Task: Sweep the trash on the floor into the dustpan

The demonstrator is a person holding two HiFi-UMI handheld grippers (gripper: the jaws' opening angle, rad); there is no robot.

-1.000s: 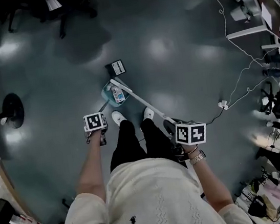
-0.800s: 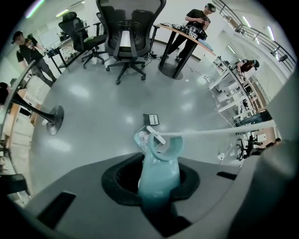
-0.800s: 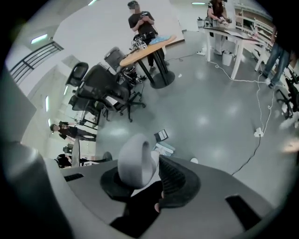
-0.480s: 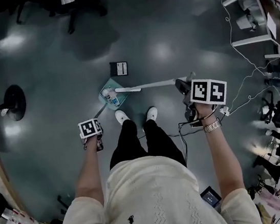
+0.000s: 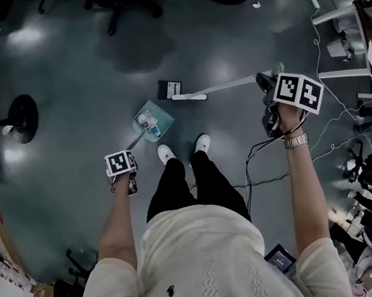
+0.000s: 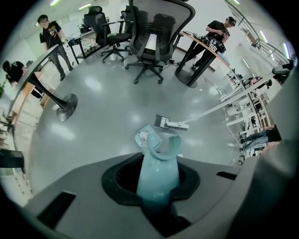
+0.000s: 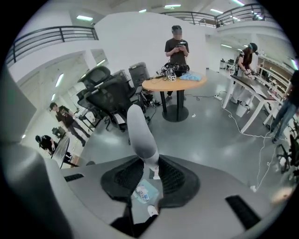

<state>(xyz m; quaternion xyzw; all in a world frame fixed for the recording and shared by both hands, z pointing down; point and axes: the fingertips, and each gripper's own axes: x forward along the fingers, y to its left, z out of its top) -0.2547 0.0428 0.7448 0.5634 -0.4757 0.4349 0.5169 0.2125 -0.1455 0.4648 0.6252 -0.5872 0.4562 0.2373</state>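
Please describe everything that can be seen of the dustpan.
The dustpan is light teal and looks like plastic. Its pan rests on the grey floor, just ahead of the person's white shoes, and holds some pale trash. A thin handle rises from the pan to the left gripper, whose jaws are shut on its teal grip.

Trash (image 5: 146, 122) in dustpan (image 5: 160, 122); broom (image 5: 222, 87) right of dustpan, beside box (image 5: 170, 88).
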